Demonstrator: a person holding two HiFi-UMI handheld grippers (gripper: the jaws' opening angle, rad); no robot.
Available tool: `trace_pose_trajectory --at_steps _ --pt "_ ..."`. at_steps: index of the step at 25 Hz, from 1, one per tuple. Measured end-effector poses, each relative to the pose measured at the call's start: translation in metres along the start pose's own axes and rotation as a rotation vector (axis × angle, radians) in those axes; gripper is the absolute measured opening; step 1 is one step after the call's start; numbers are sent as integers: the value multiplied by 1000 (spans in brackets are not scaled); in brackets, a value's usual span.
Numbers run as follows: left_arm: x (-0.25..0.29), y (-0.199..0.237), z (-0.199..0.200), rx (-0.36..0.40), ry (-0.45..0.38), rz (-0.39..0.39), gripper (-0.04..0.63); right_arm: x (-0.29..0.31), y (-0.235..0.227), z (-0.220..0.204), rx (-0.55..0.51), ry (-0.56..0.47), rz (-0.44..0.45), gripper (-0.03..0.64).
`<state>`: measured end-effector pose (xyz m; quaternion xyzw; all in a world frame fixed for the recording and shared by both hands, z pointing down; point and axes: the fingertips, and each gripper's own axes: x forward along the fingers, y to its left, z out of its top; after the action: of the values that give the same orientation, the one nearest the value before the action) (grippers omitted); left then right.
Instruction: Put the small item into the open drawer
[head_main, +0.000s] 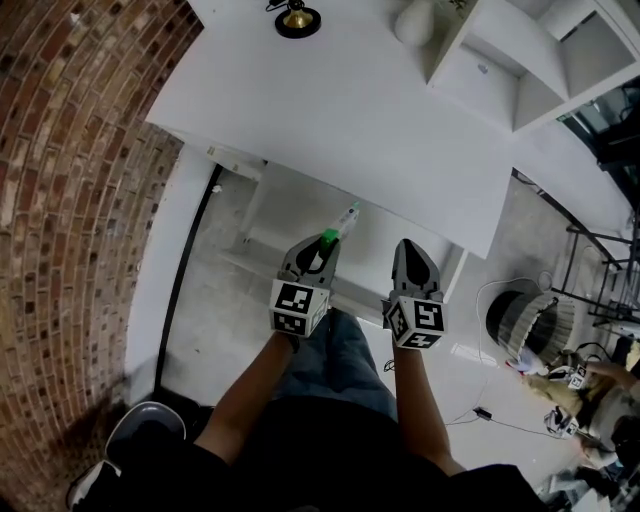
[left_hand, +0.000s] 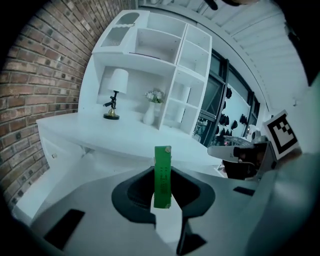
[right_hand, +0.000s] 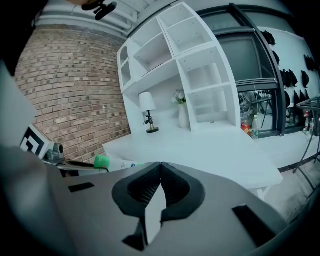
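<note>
The small item (head_main: 341, 224) is a slim white tube with a green cap, held in front of the white desk's front edge. My left gripper (head_main: 322, 243) is shut on the tube, which stands up between the jaws in the left gripper view as a green strip (left_hand: 162, 159). My right gripper (head_main: 408, 248) hovers beside it on the right, shut with nothing in it; in the right gripper view its jaws (right_hand: 160, 166) meet, and the tube's green cap (right_hand: 101, 161) shows at the left. I cannot make out an open drawer.
A white desk (head_main: 350, 110) stands ahead with a small lamp (head_main: 297, 18), a vase (head_main: 415, 20) and a white shelf unit (head_main: 520, 60) on it. A brick wall (head_main: 70, 150) runs along the left. Cables and clutter (head_main: 560, 390) lie on the floor at the right.
</note>
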<state>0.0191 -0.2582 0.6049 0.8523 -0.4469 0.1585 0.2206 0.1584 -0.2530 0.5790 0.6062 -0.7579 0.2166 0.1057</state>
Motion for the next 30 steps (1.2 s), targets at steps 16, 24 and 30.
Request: trace_pose_trajectory --at_steps 16,24,30 --pt "59 11 -57 -34 381 7 89 36 -9 -29 -4 129 -14 2" --pt "72 2 -71 -159 455 -86 89 42 -5 -40 4 160 12 2" --pt "76 18 -54 -29 365 14 89 48 -11 -47 0 173 19 2"
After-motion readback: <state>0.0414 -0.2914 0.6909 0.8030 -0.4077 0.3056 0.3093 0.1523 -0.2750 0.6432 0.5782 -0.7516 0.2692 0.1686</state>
